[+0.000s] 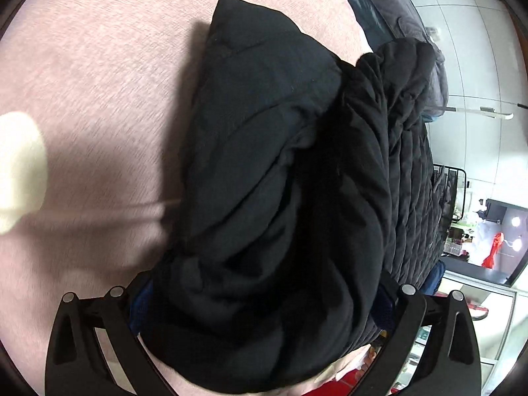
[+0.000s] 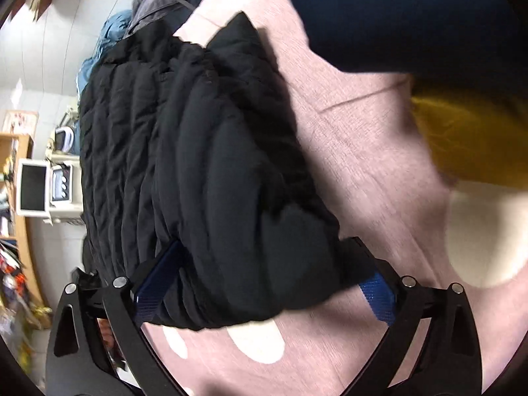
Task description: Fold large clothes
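Observation:
A bulky black quilted jacket [image 1: 264, 171] lies bunched on a pink sheet [image 1: 99, 82]. In the left wrist view my left gripper [image 1: 264, 300] has the jacket's thick folded edge filling the space between its wide-set fingers, which hold it. In the right wrist view the same jacket [image 2: 198, 151] fills the gap of my right gripper [image 2: 260, 280]; its blue pads [image 2: 376, 297] press against a thick fold of the fabric. Both fingertips are mostly hidden by cloth.
The pink sheet [image 2: 363, 165] has cream patches [image 2: 485, 237]. A dark blue garment [image 2: 396, 16] and a yellow one [image 2: 472, 138] lie at the upper right. Grey and blue clothes [image 2: 155, 3] are piled beyond the jacket. Shelves and a small white appliance [image 2: 33, 188] stand at the left.

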